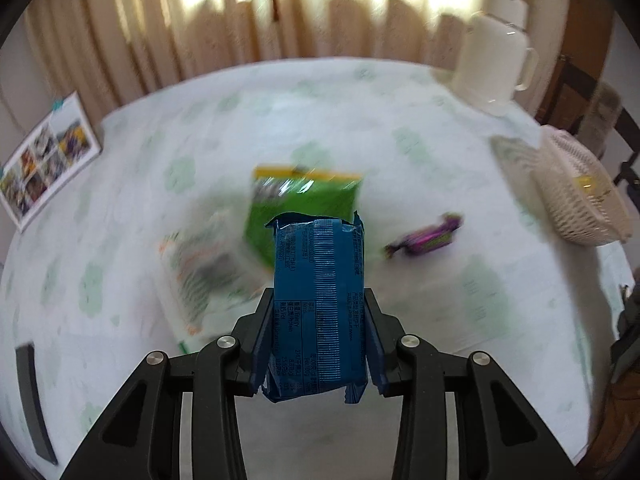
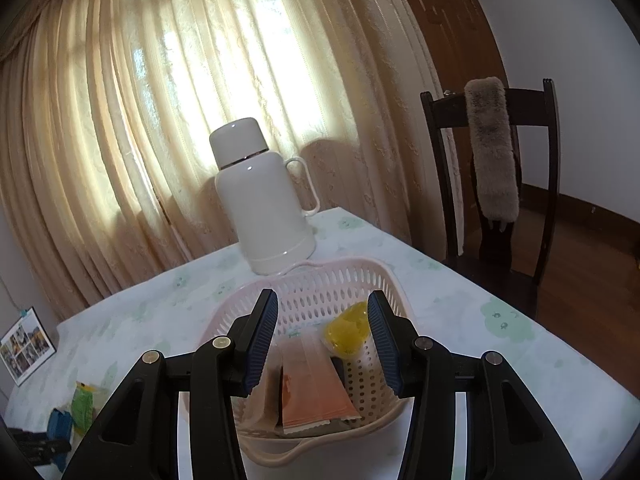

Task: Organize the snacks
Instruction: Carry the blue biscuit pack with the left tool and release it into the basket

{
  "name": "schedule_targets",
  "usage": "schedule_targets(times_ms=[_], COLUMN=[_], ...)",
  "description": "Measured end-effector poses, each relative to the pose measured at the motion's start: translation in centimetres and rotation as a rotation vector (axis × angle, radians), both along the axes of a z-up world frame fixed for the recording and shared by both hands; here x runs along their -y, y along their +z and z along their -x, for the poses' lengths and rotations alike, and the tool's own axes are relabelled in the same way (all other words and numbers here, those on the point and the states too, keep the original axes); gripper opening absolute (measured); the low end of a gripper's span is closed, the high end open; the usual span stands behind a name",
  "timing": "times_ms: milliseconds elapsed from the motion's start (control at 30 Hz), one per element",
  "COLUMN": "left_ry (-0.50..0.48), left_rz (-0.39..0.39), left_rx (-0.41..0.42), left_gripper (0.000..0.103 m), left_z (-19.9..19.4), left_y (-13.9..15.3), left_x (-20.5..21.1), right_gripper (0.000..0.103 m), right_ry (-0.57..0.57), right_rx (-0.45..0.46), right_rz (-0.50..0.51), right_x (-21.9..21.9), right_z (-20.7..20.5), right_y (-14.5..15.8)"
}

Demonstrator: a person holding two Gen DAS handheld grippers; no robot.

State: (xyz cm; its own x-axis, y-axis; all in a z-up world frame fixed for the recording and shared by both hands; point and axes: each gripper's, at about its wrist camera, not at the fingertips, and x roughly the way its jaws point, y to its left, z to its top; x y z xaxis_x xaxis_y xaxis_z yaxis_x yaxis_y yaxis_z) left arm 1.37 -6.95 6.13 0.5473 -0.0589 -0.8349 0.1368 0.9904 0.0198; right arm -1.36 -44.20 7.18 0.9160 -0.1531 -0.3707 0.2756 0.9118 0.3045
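Note:
My left gripper [image 1: 318, 297] is shut on a blue snack packet [image 1: 320, 248], held lengthwise with its printed back facing the camera. Beneath it on the table lie a green packet [image 1: 304, 200], a white and orange packet [image 1: 196, 272] and a purple wrapped candy [image 1: 426, 236], all blurred. My right gripper [image 2: 323, 300] stands open just over the pink perforated basket [image 2: 320, 268], with nothing between its fingers. Inside the basket are a yellow snack [image 2: 348, 330] and an orange packet [image 2: 312, 388]. In the right wrist view the blue packet [image 2: 60, 426] shows at the far lower left.
A white thermos jug [image 2: 264, 200] stands behind the basket near the curtain. A dark wooden chair [image 2: 492, 184] with a furry cover is at the table's right side. A photo frame [image 1: 44, 160] sits at the left edge, a dark flat object [image 1: 32, 400] at the lower left.

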Motion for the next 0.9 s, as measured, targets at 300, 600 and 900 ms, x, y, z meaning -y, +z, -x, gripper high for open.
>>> schedule_targets(times_ms=[300,600,900], left_ry=[-0.237,-0.398,-0.455], left_rz=[0.044,0.12,0.165], left_rx=[0.078,0.075,0.049], left_gripper=[0.036,0.036,0.036], left_z=[-1.3,-3.7,-5.7], left_y=[4.8,6.4,6.1], left_x=[9.6,18.0,23.2], right_gripper=[0.048,0.048,0.048], right_ry=[-0.047,-0.082,-0.083], right_rx=[0.027,0.041,0.058], right_rz=[-0.046,-0.071,-0.09], right_x=[1.3,2.2,2.5], right_z=[0.8,1.5,1.8], right_y=[0.3,0.4,0.5])
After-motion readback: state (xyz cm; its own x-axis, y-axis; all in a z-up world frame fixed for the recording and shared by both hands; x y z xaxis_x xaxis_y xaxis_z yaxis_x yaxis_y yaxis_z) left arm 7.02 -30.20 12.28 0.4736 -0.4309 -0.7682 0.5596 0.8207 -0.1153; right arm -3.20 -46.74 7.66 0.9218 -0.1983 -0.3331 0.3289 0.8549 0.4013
